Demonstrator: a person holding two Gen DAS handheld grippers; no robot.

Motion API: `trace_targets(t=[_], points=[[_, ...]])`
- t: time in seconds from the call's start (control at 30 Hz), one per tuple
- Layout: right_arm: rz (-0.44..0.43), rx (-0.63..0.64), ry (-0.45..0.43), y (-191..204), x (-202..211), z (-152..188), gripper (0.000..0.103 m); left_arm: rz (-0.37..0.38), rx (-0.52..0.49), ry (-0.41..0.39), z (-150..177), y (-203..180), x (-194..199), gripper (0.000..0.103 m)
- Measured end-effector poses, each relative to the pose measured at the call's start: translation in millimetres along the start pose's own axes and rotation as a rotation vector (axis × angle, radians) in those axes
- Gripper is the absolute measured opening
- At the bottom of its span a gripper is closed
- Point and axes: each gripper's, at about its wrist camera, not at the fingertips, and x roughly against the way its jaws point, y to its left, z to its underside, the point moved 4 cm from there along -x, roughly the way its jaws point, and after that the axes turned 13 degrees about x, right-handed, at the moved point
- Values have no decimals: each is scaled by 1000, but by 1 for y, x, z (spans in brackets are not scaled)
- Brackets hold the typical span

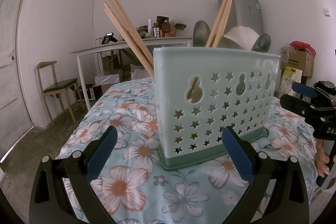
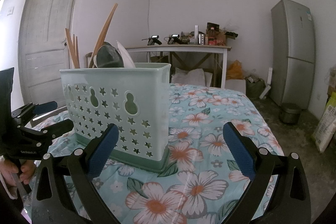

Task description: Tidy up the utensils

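The left gripper (image 1: 169, 152) is hovering with jaws wide apart, holding nothing. The holder (image 1: 216, 102) is standing upright on the cloth (image 1: 134, 150), carrying chopsticks (image 1: 126, 26) and spoons (image 1: 201, 34). The right gripper (image 2: 170, 150) is gaping wide too, empty

Both hand-held grippers (image 1: 170, 152) (image 2: 170, 150) agape, empty.

The left tool (image 1: 169, 155) is a matte black frame with cut-out slots and round silver pivot screws, and each finger carries a ribbed blue pad (image 1: 102, 153). The right tool (image 2: 170, 152) is built the same way: black arms, silver screws, blue textured pads (image 2: 238, 150). Seen from the side, each tool's black body bears white lettering, partly cut off, and a hand (image 1: 322, 163) grips its handle below.
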Motion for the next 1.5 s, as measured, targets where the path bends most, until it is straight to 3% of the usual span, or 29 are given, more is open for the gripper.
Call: trace_targets(t=[1.5], points=[[-1,1,1,0,0,-1,95,0,0,0,0,0,0,98]])
